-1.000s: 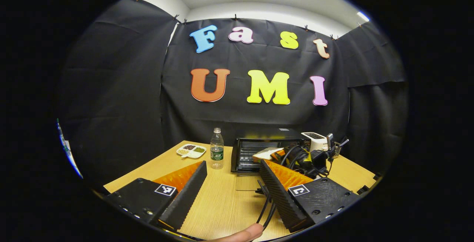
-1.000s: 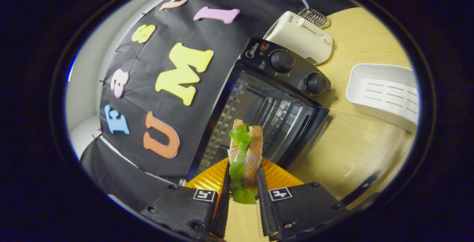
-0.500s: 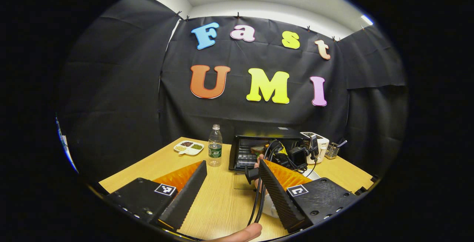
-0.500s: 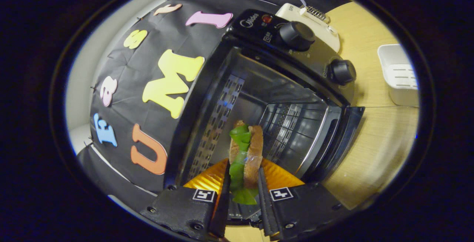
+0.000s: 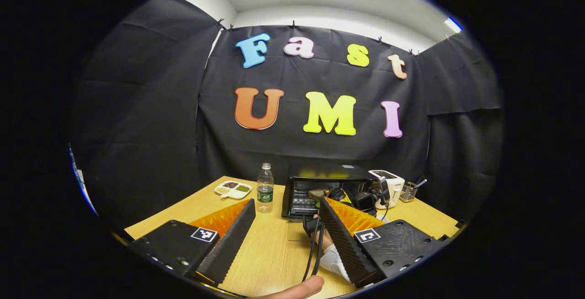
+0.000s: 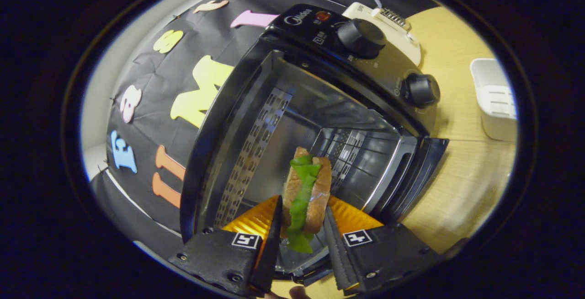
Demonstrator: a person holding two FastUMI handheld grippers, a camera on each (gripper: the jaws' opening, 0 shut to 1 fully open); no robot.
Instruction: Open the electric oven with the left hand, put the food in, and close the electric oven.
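Right gripper [image 6: 299, 237] clamped on sandwich [image 6: 305, 196], 2 bread slices with green leaf between, held on edge at mouth of open electric oven [image 6: 320, 120]. Judged light, soft, easily crushed; filling likely to slip, so best held across both slices near the middle, with gentle pressure. Door [image 6: 413, 175] hanging open; wire rack [image 6: 352, 152] inside. Left gripper [image 5: 285, 226] spread wide, empty, well back over table [image 5: 269, 253]. Brand mark beside 2 knobs [image 6: 361, 38] on control panel, left unread. Water bottle [image 5: 264, 193], white toaster [image 5: 388, 181] nearby.
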